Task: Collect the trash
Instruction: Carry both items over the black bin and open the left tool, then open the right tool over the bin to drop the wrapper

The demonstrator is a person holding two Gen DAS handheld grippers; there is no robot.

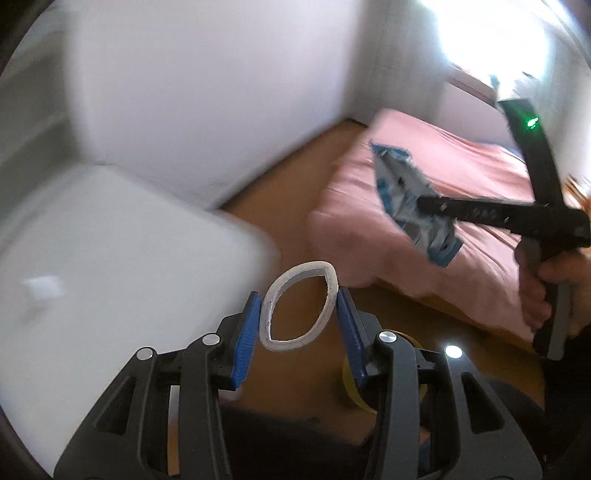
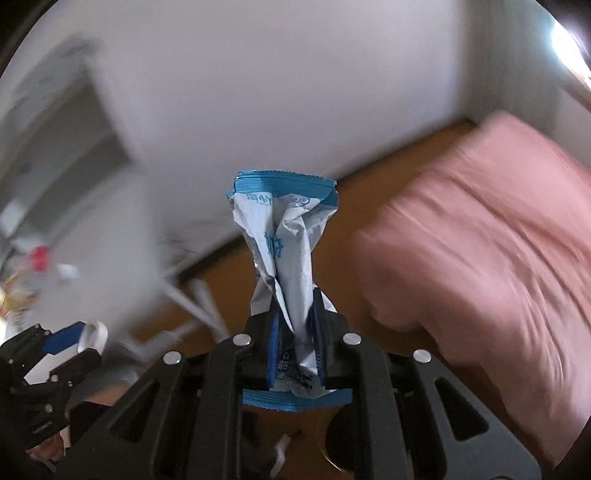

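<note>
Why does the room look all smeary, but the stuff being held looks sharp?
Left wrist view: walls and white furniture smear, the window glares white, the white ring stays crisp. Right wrist view: pink bed streaks, the blue wrapper stays sharp.

Wrapper [image 2: 284, 236] is looking like crinkled glossy foil-plastic, blue-edged. Ring [image 1: 299, 306] is reading as smooth matt white plastic. Bed cover [image 1: 424, 221] is showing soft matt pink cloth; floor [image 1: 291, 206] is looking like smooth wood.
</note>
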